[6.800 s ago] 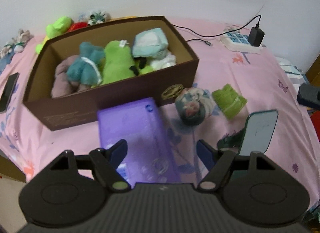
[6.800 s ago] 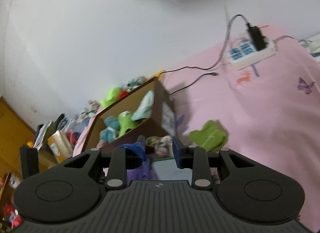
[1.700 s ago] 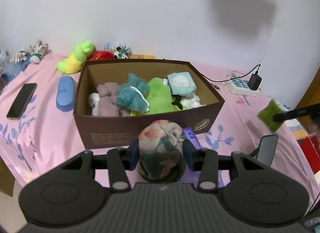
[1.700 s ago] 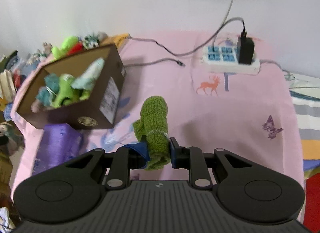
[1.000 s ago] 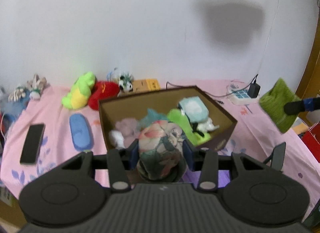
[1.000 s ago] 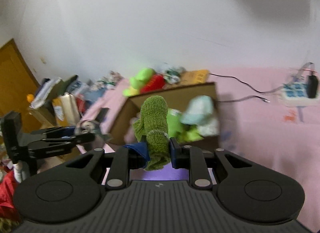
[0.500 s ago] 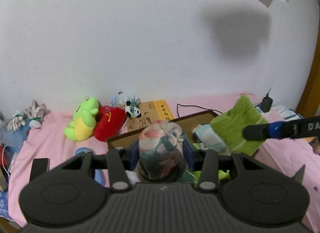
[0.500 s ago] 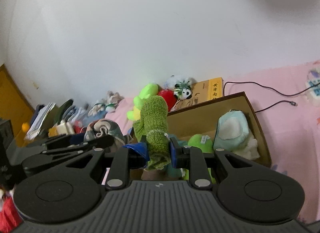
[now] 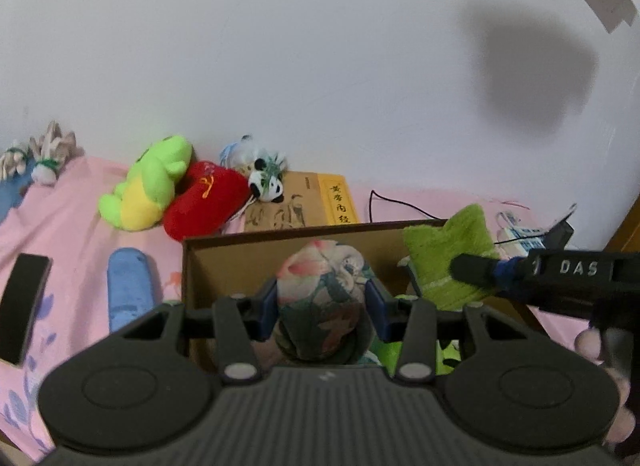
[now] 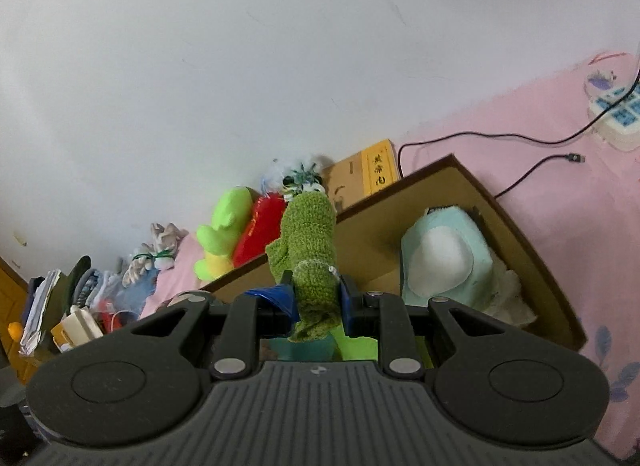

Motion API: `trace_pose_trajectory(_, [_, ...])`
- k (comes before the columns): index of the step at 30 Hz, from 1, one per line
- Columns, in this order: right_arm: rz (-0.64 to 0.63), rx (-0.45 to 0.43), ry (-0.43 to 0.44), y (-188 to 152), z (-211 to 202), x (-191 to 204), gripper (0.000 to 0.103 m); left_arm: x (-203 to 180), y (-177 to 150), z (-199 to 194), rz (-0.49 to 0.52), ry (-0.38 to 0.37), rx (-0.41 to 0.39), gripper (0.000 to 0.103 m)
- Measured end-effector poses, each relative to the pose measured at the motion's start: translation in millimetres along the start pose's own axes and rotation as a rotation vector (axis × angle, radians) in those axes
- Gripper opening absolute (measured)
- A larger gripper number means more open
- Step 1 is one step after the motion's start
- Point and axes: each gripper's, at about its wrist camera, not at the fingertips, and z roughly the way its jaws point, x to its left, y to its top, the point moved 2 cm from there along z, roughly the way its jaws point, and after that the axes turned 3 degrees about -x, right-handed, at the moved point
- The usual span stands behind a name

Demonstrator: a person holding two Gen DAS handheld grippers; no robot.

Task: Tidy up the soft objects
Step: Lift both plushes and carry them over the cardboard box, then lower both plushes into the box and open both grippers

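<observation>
flowered ball [image 9: 322, 298] is sitting clamped in the left gripper [image 9: 322, 304] above the box [image 9: 224, 262]; right gripper [image 10: 317, 300] fingers are pinching a green knitted sock [image 10: 310, 242] over it.

Count, both wrist views. Cardboard box [image 9: 224, 262]: one. Grippers: two, the left gripper [image 9: 322, 306] and the right gripper [image 10: 316, 302]. Soft items clamped: two, one floral bundle [image 9: 324, 298] and one green knitted piece [image 10: 312, 258]. Plush toys at far wall: three. Book: one.
</observation>
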Motion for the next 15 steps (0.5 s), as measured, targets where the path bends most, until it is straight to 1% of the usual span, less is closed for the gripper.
trace_pose_trajectory(1, [0.001, 0.000, 0.006, -1, 3, 0, 0.004, 1, -1, 4, -0.005, 0.004, 0.005, 0.046])
trace_pose_trajectory(3, [0.003, 0.000, 0.018, -2, 10, -1, 0.010, 1, -3, 11, -0.006, 0.011, 0.012, 0.044])
trace_pose_trajectory(4, [0.001, -0.004, 0.023, -3, 13, -1, 0.010, 1, -4, 14, -0.004, 0.011, 0.011, 0.044])
trace_pose_trajectory(5, [-0.003, -0.009, 0.028, -4, 15, -1, 0.011, 0, -4, 16, 0.001, 0.015, 0.009, 0.049])
trace_pose_trajectory(6, [-0.010, -0.011, 0.030, -4, 18, -1, 0.011, -2, -5, 18, 0.011, 0.019, 0.008, 0.058])
trace_pose_trajectory(10, [-0.027, -0.040, 0.034, -4, 17, -4, 0.011, -7, -9, 22, 0.061, 0.048, 0.007, 0.058])
trace_pose_trajectory(15, [-0.007, -0.045, 0.045, -6, 7, -10, 0.012, 2, -13, 15, 0.041, 0.068, 0.030, 0.058])
